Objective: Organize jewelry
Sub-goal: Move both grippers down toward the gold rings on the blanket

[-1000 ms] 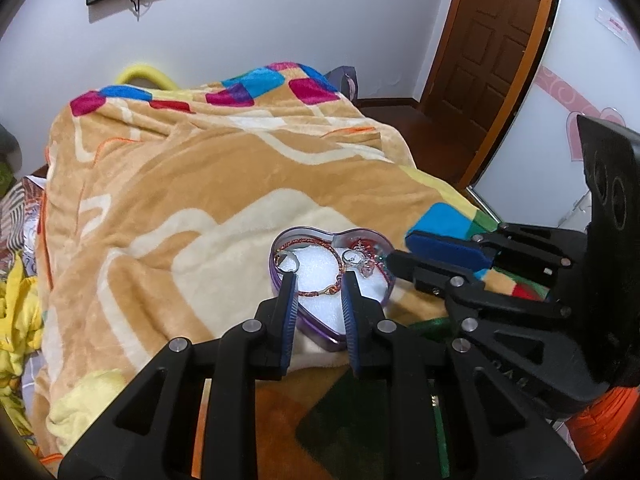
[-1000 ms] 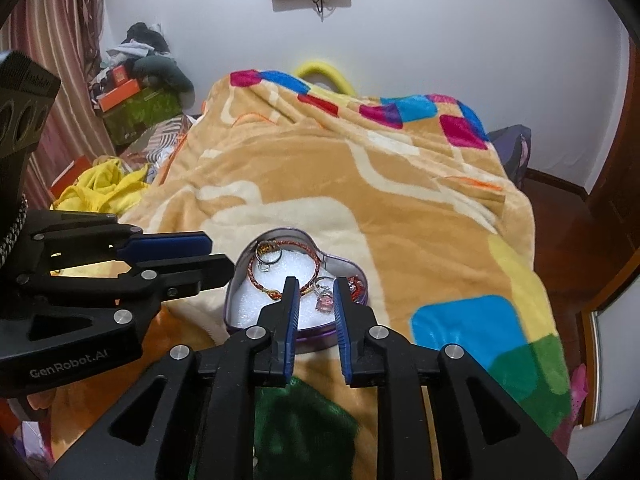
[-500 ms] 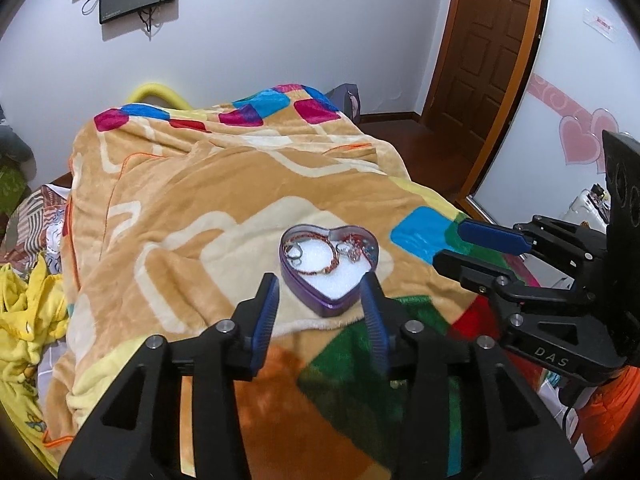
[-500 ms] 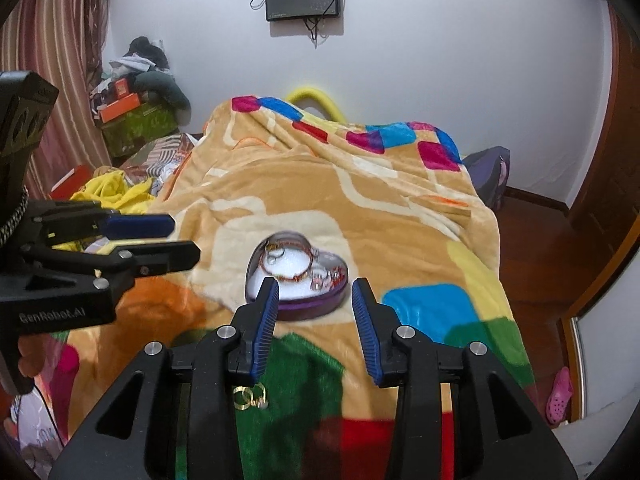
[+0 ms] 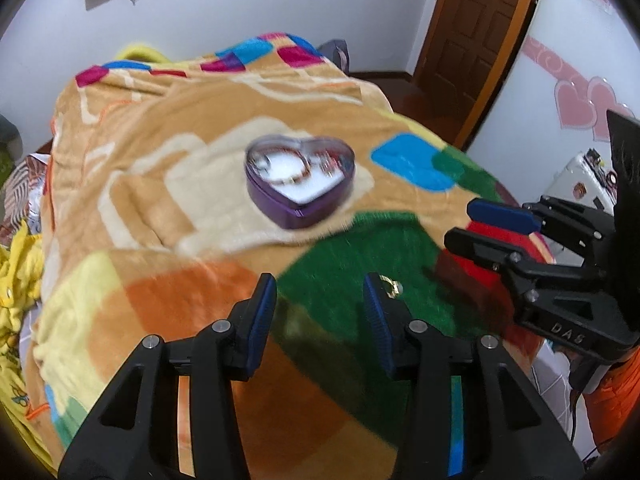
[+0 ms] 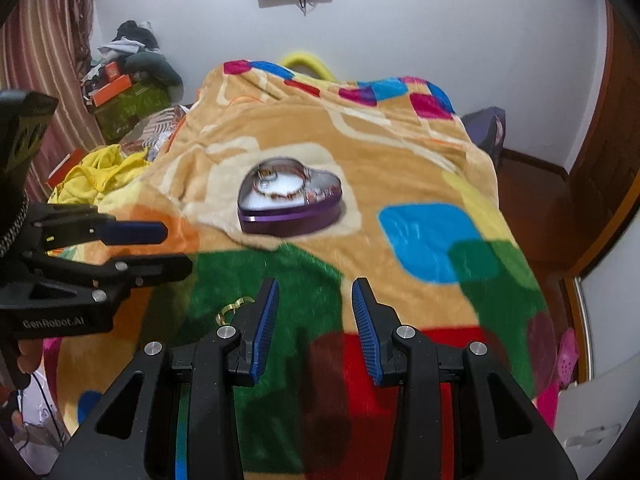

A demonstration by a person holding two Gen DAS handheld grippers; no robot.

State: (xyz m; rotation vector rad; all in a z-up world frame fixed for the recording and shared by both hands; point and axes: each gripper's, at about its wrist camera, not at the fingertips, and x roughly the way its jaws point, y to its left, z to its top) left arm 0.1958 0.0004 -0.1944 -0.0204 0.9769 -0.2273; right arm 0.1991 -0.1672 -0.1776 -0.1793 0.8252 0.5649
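Note:
A purple heart-shaped tin (image 5: 301, 184) sits on the blanket (image 5: 152, 184) and holds a red bead bracelet (image 5: 298, 168), rings and a charm on a white pad; it also shows in the right wrist view (image 6: 289, 199). Small gold rings (image 5: 391, 285) lie on the green patch beside my left gripper's right finger, and show in the right wrist view (image 6: 234, 307). My left gripper (image 5: 319, 312) is open and empty, well back from the tin. My right gripper (image 6: 314, 314) is open and empty, also back from the tin.
The bed's near edge drops off close to both grippers. Yellow cloth (image 6: 100, 170) and boxes (image 6: 120, 94) lie left of the bed. A wooden door (image 5: 480, 36) stands at the far right. Each gripper shows in the other's view, right (image 5: 500, 224) and left (image 6: 132, 244).
Both grippers have pulled back from the tin and opened wide. The gold rings on the green patch have come into view.

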